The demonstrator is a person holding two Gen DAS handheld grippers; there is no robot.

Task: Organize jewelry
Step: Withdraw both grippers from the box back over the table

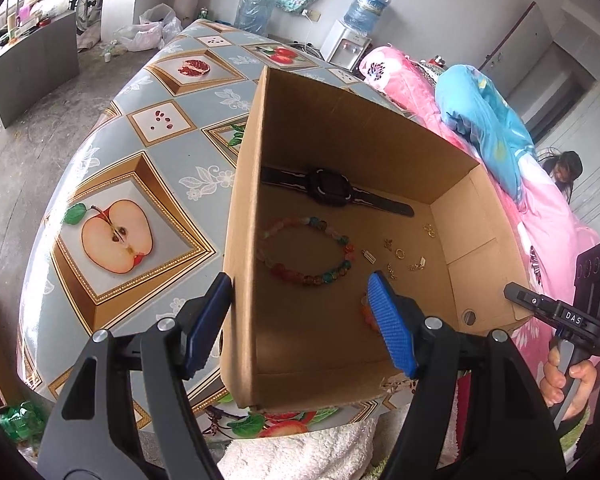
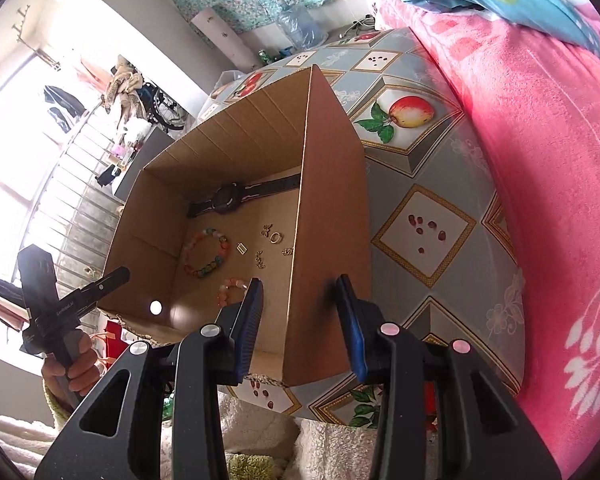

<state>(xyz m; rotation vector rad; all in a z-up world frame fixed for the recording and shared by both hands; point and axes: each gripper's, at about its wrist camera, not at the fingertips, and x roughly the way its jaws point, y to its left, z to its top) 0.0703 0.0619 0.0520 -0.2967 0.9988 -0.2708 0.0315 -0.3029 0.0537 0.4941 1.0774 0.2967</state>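
An open cardboard box [image 1: 380,140] [image 2: 332,184] stands on the fruit-patterned table. Inside lie a black watch [image 1: 332,188] [image 2: 230,198], a multicoloured bead bracelet [image 1: 308,250] [image 2: 206,252], an orange bead bracelet [image 1: 367,314] [image 2: 230,290] and several small gold pieces [image 1: 400,254] [image 2: 276,238]. My left gripper [image 1: 300,328] is open, its jaws straddling the box's left wall. My right gripper [image 2: 300,320] is open, its jaws straddling the box's right wall. Each gripper shows in the other view, the right one [image 1: 572,316] and the left one [image 2: 52,312]. Neither holds anything.
The table [image 1: 116,240] [image 2: 428,232] has a rounded edge. A bed with pink bedding [image 2: 560,200] and a blue quilt [image 1: 484,120] lies to the right. A white fluffy cloth [image 1: 300,452] lies at the near edge. A water dispenser [image 1: 352,40] stands beyond.
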